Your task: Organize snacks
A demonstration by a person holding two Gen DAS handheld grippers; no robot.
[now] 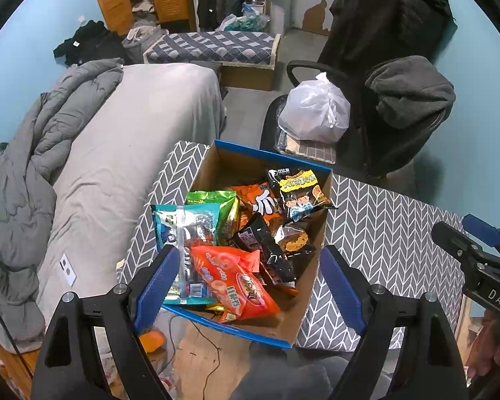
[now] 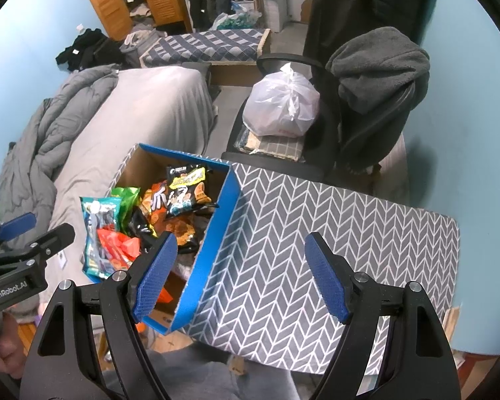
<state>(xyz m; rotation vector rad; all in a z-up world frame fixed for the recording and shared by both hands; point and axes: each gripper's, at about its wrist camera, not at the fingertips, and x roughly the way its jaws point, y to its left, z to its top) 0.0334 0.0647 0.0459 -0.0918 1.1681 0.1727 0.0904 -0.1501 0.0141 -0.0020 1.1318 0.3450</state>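
Snacks fill a blue-rimmed cardboard box that sits at the left end of a table covered in grey herringbone cloth; in the left wrist view the box takes the centre of the frame, and its near corner juts past the table edge over the floor. Inside lie an orange packet at the near side, a teal-and-white packet leaning on the left wall, a green packet behind it, and a black-and-yellow packet propped against the far right wall.

The left gripper hangs above the near part of the box with its blue pads wide apart and nothing between them. The right gripper is likewise spread wide and empty, poised over the box's right wall and the cloth beside it.

In the right wrist view the cloth runs bare from the box's right wall to the table's right edge. Beyond the far edge, at upper centre, an office chair stands close against the table, carrying a white plastic bag. A grey bed borders the table's left side.
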